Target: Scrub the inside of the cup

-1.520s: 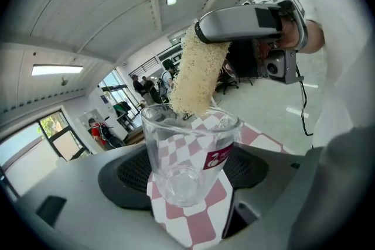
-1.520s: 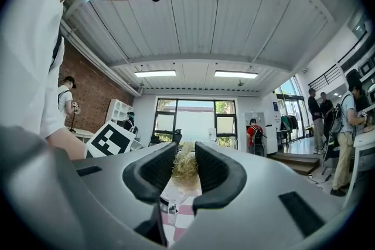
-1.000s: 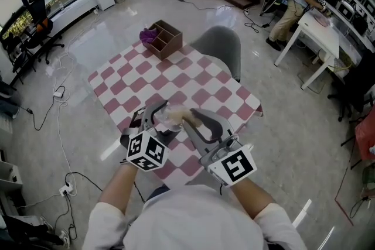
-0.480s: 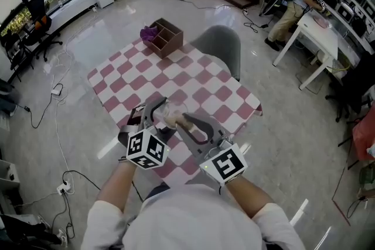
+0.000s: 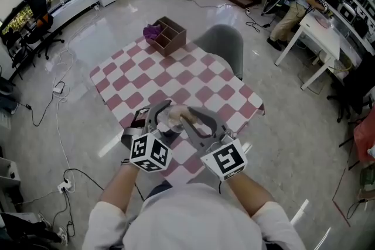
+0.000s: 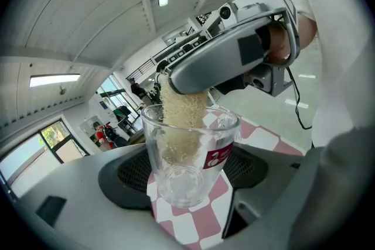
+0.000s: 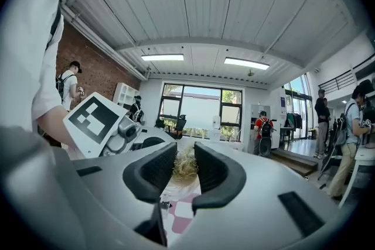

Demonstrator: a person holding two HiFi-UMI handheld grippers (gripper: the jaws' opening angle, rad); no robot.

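A clear glass cup (image 5: 170, 116) with a red logo (image 6: 218, 155) is held above the near part of the checked table, tilted, with my left gripper (image 5: 160, 114) shut on it. In the left gripper view the cup (image 6: 188, 175) sits between the jaws with a tan fibrous scrubber (image 6: 183, 120) pushed down into it from the mouth. My right gripper (image 5: 187, 118) is shut on that scrubber (image 7: 186, 165), and its grey jaws (image 6: 234, 58) reach the cup's rim. The right gripper view shows only a tuft of the scrubber between the pads.
The pink-and-white checked table (image 5: 193, 82) has a wooden compartment box (image 5: 170, 37) with a purple cloth (image 5: 153, 31) at its far corner. A grey chair (image 5: 224, 45) stands behind it. A white desk (image 5: 319, 29) and people are at the right, and cables lie on the floor at the left.
Both grippers stay joined at the cup. The right gripper has shifted slightly left and up, with the scrubber still inside the cup.
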